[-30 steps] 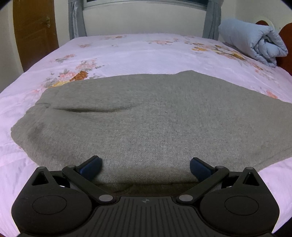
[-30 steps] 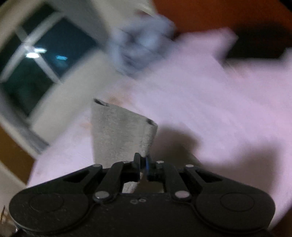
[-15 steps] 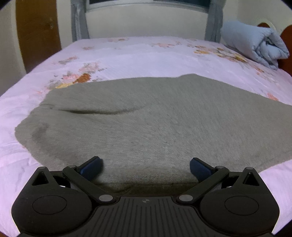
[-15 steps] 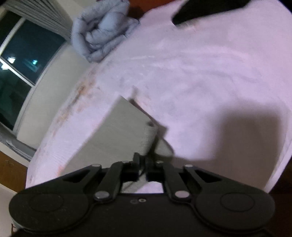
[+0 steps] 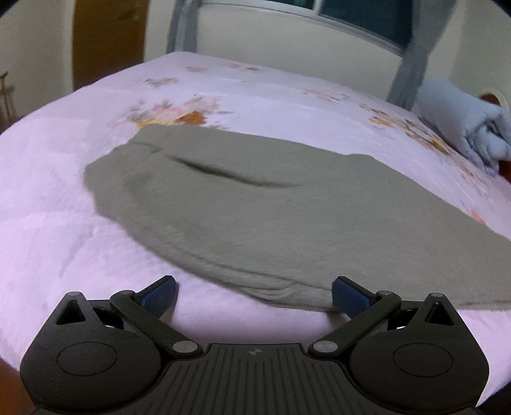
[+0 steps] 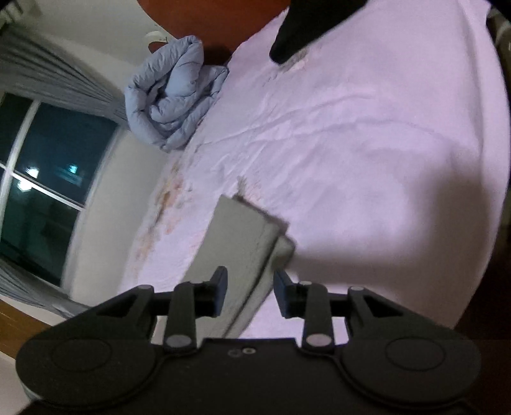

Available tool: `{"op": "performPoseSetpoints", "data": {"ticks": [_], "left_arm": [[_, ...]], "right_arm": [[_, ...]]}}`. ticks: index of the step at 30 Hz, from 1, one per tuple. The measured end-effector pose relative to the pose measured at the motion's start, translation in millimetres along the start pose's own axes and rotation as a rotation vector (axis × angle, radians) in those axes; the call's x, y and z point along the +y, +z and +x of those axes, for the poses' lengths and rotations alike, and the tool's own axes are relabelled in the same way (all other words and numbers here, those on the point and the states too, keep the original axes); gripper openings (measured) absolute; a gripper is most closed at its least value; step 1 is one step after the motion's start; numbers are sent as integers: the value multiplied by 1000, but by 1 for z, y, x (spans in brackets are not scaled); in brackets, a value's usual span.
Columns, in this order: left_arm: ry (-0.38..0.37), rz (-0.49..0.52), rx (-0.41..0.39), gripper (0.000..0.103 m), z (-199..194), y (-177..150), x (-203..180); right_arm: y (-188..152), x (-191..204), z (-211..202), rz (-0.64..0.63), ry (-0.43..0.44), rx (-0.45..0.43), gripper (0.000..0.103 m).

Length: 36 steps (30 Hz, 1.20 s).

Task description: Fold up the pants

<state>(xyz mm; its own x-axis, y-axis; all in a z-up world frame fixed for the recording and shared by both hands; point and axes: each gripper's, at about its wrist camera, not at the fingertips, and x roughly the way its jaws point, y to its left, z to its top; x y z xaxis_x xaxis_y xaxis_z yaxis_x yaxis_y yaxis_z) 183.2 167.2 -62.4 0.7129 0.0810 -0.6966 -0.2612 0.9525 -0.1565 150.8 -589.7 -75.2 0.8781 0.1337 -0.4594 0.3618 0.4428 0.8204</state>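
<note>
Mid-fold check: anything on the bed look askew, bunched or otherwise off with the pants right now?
Nothing damaged or spilled. The grey pants lie mostly flat on the pink bedsheet, with one long crease across the top layer. Their near edge looks slightly rumpled beside the open left gripper. The right gripper is open around the leg end.

The pants [image 5: 271, 220] are matt, fuzzy grey cloth. The sheet [image 5: 64, 230] is soft pink cotton. The grippers [image 5: 254, 295] are matt black plastic.

The grey knitted pants [image 5: 287, 223] are cut off at the left wrist view's right edge. In the right wrist view, their folded end [image 6: 246, 242] is blurred, and a black object [image 6: 300, 28] on the pink bedsheet [image 6: 367, 143] is cropped by the top edge and cannot be identified.
</note>
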Motion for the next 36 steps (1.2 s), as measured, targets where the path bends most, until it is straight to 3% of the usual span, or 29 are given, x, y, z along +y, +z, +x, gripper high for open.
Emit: {"op": "performPoseSetpoints", "data": {"ticks": [9,13,15,17,18,19,22,27,36], "left_arm": [[5,-58,6,103,3,3,8],[-131,-159,19,103,-8,-3,-4],[-141,-157,22,103,-8,-9,-17],[-161,-184,48,95,-1,-15,-24],[-168,-202,50,77,2,-18,-26],[-162,-214,50,70,4,-19,-26],[-189,-272,33,58,6,-17,-20],[-233,-338,75,49,23,-12,-8],[-277,-364,108,46,38,-10,2]], "right_arm": [[-44,37,45,-12,79,193,25],[-85,73,48,-128,115,265,25],[-106,92,49,-195,128,276,25],[-126,108,51,-241,138,292,25],[-137,115,54,-247,144,309,25],[-145,118,57,-240,155,332,25],[-164,123,62,-208,165,373,25],[-177,118,78,-114,165,444,25],[-167,96,90,20,106,437,25]]}}
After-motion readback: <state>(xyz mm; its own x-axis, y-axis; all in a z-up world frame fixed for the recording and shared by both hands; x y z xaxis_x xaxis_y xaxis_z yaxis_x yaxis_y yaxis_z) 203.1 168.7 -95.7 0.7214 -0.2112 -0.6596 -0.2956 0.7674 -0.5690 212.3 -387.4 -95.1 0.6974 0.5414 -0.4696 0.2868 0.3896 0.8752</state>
